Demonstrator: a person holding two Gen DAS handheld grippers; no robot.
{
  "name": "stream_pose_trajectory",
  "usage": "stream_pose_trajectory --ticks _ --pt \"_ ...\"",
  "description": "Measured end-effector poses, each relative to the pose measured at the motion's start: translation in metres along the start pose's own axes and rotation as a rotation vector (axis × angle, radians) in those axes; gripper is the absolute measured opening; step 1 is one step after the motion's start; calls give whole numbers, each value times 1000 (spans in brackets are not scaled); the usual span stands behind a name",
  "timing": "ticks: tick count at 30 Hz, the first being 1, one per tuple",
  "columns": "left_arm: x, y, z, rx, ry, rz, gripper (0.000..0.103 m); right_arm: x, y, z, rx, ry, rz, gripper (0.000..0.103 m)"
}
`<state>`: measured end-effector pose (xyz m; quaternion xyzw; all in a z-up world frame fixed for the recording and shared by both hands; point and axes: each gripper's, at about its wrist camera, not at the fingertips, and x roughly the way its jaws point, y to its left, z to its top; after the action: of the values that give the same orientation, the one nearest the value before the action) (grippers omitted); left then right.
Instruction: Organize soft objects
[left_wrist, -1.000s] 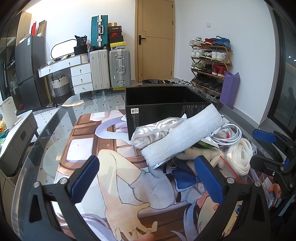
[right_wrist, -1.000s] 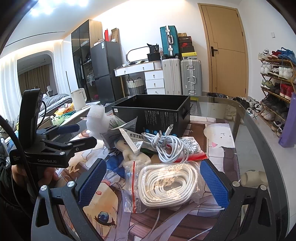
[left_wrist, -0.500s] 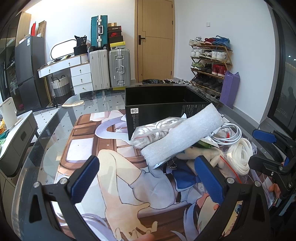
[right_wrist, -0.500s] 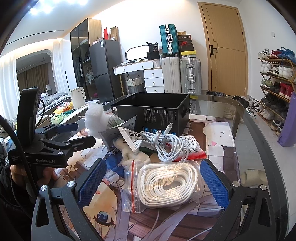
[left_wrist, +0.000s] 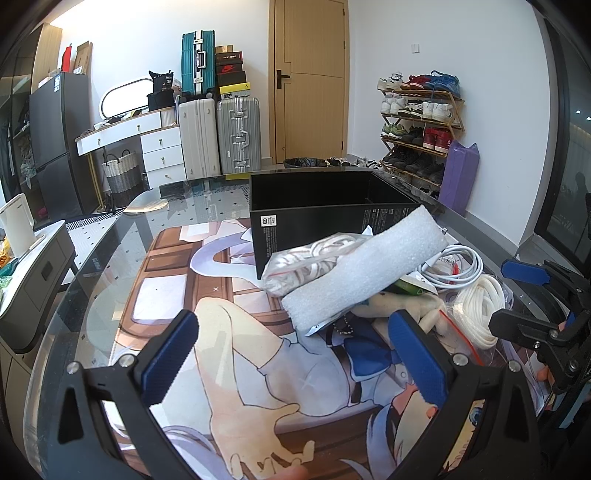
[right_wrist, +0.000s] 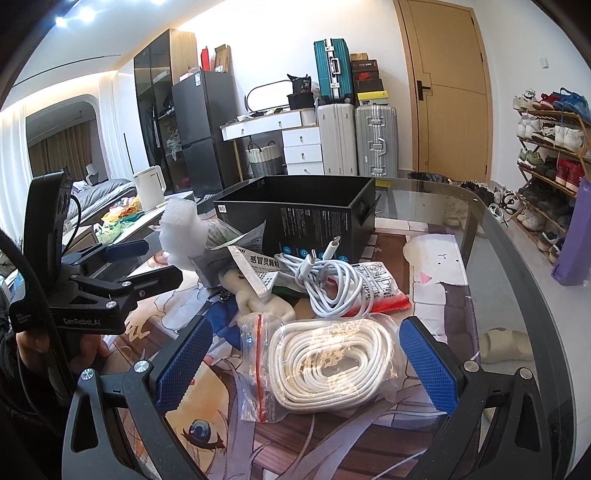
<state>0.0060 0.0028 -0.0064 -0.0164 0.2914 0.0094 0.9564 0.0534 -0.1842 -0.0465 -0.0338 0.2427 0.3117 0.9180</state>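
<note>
Pile of soft stuff sits on a glass table (right_wrist: 517, 258) w/ a glossy anime-print mat (left_wrist: 229, 332) under it, all bunched just in front of an open black cardboard box (left_wrist: 317, 218), rectangular, matte, small white print on the sides.

Textures: the foam block (left_wrist: 365, 273) is white, bubbly/pebbled, long and bar-shaped, lying tilted across the heap w/ its far end up near the box wall. Under it, at about 10 o'clock from its middle, a crinkly clear bag of whitish cord (left_wrist: 310, 258). In the right wrist view there's a zip bag w/ red seal holding a flat oval coil of thick white rope (right_wrist: 328, 365), smooth and shiny thru the plastic. At 12 o'clock from that, a loose bundle of thin white USB cable (right_wrist: 328, 284), draped over a red-and-white printed packet (right_wrist: 380, 288). A cream plush toy (right_wrist: 258, 299) pokes out at about 10 o'clock from the rope bag, fuzzy looking.

Tools: left gripper (left_wrist: 295, 354) is spread wide, blue knurled pads, nothing between them, hovering over the mat short of the foam. Right gripper (right_wrist: 303, 365) also wide apart, its pads sit either side of the rope bag, at roughly 9 and 3 o'clock. Can't tell if they touch the plastic.
</note>
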Motion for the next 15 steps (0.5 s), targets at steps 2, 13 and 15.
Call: stream_pose_trajectory --ticks 2,13,15 --pt "0 0 0 0 1 0 103 2 1 2 -6 11 -6 103" --pt "1 1 0 6 -1 0 103 2 5 8 -71 106 -56 103" --pt "3 2 -1 10 0 2 103 3 3 6 -64 123 -51 103"
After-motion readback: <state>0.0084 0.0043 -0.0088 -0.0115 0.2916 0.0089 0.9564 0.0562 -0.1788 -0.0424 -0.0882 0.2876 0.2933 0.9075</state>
